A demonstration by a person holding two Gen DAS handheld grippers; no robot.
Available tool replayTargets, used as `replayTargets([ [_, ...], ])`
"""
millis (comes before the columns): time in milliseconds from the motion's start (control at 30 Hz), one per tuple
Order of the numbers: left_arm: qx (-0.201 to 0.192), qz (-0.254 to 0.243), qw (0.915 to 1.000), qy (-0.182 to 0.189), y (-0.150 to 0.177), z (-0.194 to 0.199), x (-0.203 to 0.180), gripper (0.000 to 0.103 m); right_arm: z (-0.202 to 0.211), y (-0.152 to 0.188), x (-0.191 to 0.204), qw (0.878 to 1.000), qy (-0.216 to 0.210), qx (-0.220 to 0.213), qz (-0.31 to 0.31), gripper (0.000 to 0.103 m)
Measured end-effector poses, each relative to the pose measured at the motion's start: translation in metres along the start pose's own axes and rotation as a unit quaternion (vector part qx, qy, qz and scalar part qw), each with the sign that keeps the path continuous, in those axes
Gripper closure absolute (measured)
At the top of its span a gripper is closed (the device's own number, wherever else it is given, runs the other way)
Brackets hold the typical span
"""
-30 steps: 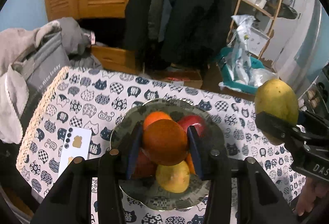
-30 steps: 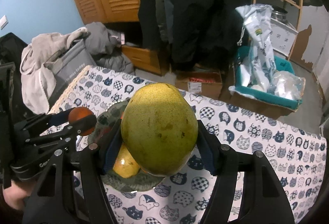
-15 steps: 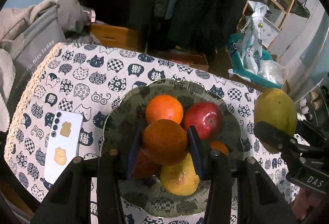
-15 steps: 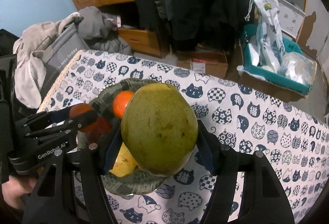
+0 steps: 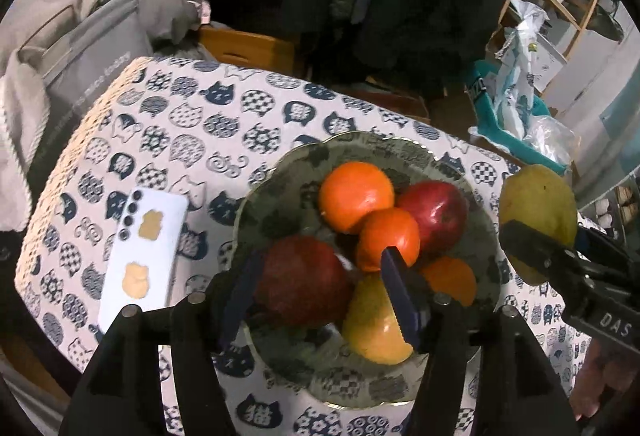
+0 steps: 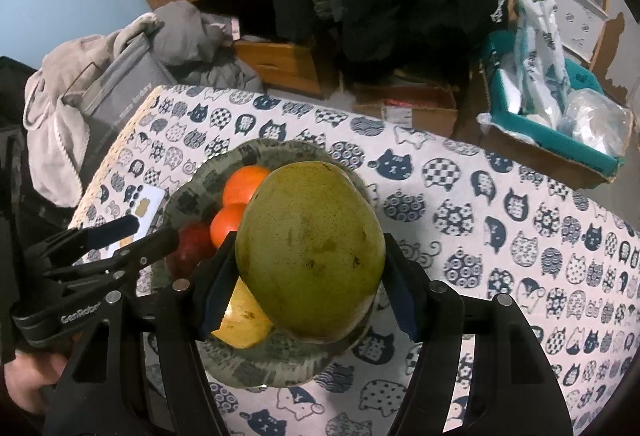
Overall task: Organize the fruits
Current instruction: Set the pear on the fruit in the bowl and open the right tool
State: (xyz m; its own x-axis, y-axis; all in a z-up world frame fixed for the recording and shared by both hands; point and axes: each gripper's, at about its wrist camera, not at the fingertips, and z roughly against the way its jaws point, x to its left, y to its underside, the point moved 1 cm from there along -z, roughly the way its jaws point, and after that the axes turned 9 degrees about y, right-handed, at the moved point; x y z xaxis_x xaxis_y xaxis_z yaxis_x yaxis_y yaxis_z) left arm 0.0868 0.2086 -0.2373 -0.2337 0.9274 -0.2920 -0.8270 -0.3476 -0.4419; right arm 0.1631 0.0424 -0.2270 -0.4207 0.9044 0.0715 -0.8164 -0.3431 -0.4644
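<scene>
The small orange tangerine (image 5: 388,238) had evidently just been released: it was seen resting on the heap of fruit in the dark patterned scalloped bowl (image 5: 404,152), and the left gripper (image 5: 320,288) had just been opening, its jaws left spread and empty above a red apple (image 5: 302,280). The large green mango (image 6: 310,250) was pinched between the pads of the right gripper (image 6: 310,296) over the bowl's near edge, presumably to be added next. Much of the bowl was hidden behind the mango, and the yellow fruit (image 5: 374,324) beneath could not be identified.
</scene>
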Motion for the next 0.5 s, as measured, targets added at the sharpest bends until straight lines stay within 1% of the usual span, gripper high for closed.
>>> replayTargets([
  [100,-0.001,0.002,0.9999,-0.01,0.003,0.006,0.006,0.036,-0.007,0.001,0.008,1.0,-0.006,0.009,0.006,0.036],
  [333,-0.003,0.009,0.9998,-0.016,0.007,0.017,0.015,0.036,-0.025,0.006,0.026,0.999,-0.011,0.03,0.021,0.036],
  [500,-0.011,0.011,0.9997,-0.019,0.008,0.026,0.018,0.036,-0.033,0.007,0.035,0.998,-0.018,0.044,0.029,0.035],
])
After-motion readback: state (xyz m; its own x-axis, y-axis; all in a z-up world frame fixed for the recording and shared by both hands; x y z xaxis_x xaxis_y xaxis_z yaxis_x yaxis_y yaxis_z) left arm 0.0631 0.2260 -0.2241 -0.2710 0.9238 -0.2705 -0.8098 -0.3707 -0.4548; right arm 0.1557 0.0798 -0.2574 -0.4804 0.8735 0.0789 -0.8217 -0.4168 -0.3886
